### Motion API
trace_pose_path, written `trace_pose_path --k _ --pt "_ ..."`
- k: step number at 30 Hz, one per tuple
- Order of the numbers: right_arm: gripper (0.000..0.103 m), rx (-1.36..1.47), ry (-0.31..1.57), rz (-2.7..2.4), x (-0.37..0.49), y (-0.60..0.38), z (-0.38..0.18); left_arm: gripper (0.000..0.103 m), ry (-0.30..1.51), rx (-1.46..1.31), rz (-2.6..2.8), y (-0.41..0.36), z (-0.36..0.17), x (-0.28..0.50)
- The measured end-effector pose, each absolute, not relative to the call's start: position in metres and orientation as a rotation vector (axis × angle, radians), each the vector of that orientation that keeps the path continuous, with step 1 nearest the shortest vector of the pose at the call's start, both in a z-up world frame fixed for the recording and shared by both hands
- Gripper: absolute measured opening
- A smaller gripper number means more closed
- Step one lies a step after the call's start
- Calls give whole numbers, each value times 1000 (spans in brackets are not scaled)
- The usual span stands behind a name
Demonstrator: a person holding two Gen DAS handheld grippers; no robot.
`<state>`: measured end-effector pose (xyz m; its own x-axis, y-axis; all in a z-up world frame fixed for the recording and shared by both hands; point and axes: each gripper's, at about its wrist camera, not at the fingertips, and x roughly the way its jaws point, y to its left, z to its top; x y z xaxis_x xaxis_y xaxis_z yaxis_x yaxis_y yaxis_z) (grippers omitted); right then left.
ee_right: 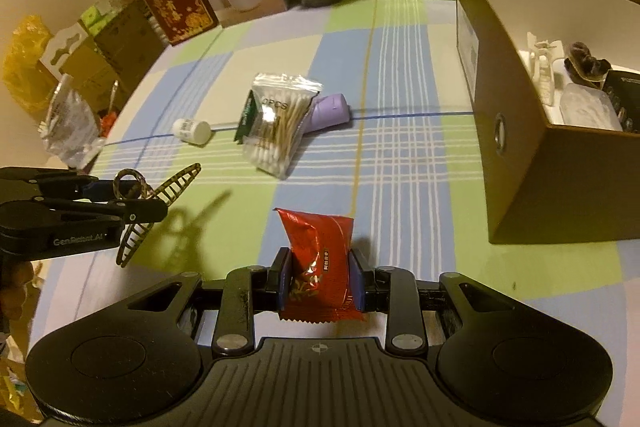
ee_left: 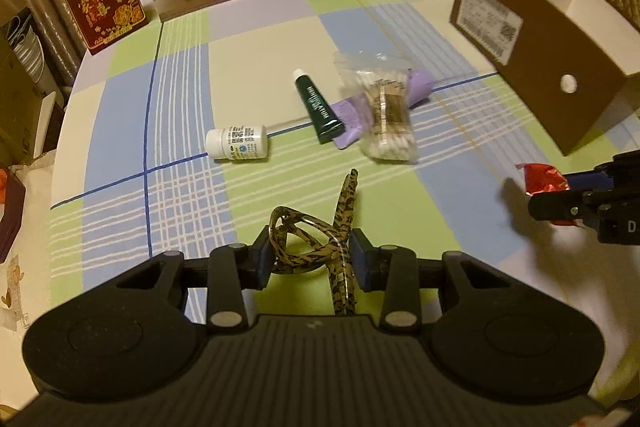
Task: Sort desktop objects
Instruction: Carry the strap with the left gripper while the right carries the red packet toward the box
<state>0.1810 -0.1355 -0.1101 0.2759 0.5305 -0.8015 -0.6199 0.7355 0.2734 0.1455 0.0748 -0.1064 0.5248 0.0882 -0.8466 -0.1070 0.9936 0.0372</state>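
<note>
Left gripper (ee_left: 314,261) is clamped on a leopard-print plastic claw hair clip (ee_left: 320,227), held clear of the checked-cloth desk (ee_left: 180,87), likely for carrying to the brown cardboard box (ee_right: 520,147). Right gripper (ee_right: 322,285) is clamped on a red foil snack packet (ee_right: 320,259), pinched at its lower half so the top stands free. In the right wrist view the box sits at 2 o'clock, already holding a few items, so it reads as the sorting bin. Still lying on the desk at 11 o'clock: white pill bottle (ee_right: 194,131), dark green tube (ee_left: 318,107), clear bag of cotton swabs (ee_right: 276,131) lying over a lilac tube (ee_right: 332,113). These look unsorted.
</note>
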Motion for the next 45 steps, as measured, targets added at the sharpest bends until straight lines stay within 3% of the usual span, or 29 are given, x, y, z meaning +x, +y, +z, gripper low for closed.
trace_pose_path --k 21,45 --pt "27 -3 905 749 189 -237 -34 34 833 -13 -85 -29 -20 150" --pt "27 -29 798 654 333 -369 -4 34 811 31 -95 -175 -12 290"
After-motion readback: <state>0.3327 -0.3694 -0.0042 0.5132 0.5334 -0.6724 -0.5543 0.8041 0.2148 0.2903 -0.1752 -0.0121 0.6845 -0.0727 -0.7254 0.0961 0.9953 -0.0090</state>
